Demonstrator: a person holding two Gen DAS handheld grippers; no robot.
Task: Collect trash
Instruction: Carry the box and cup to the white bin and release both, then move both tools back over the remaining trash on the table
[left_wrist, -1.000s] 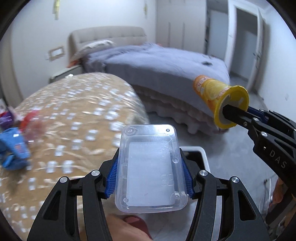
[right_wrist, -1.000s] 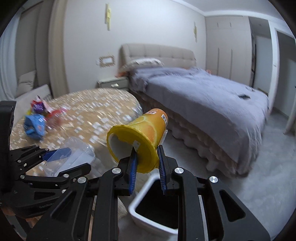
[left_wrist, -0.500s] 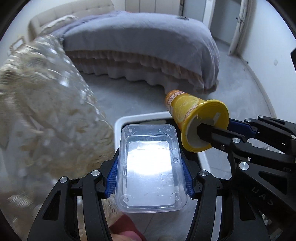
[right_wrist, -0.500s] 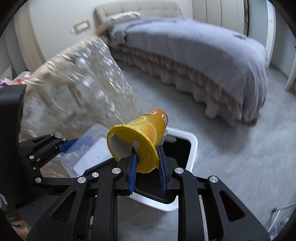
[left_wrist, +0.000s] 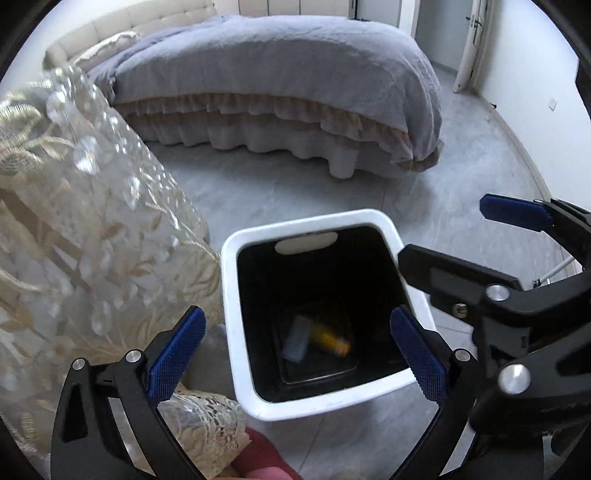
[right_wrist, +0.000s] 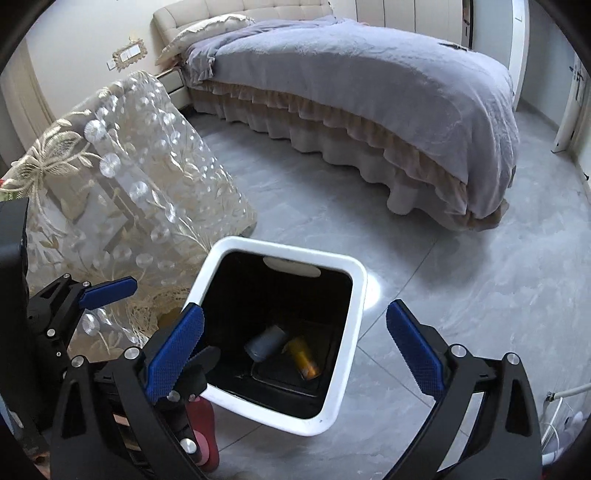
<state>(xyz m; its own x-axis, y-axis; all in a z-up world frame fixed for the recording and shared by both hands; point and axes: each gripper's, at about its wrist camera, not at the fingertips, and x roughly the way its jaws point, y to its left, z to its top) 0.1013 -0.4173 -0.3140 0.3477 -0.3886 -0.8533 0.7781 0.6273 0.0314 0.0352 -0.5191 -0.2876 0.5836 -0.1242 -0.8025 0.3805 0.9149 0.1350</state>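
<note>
Bedroom floor, bin (left_wrist: 384, 221) below both spread grippers

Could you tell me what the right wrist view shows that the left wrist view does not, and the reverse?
Only the right wrist view shows the ornate wall switch plate, the nightstand and a dark item on the bed. Only the left wrist view shows the door handle. Both show the open left gripper and right gripper above the white bin, with the clear container and yellow tube inside, beside the lace tablecloth.
</note>
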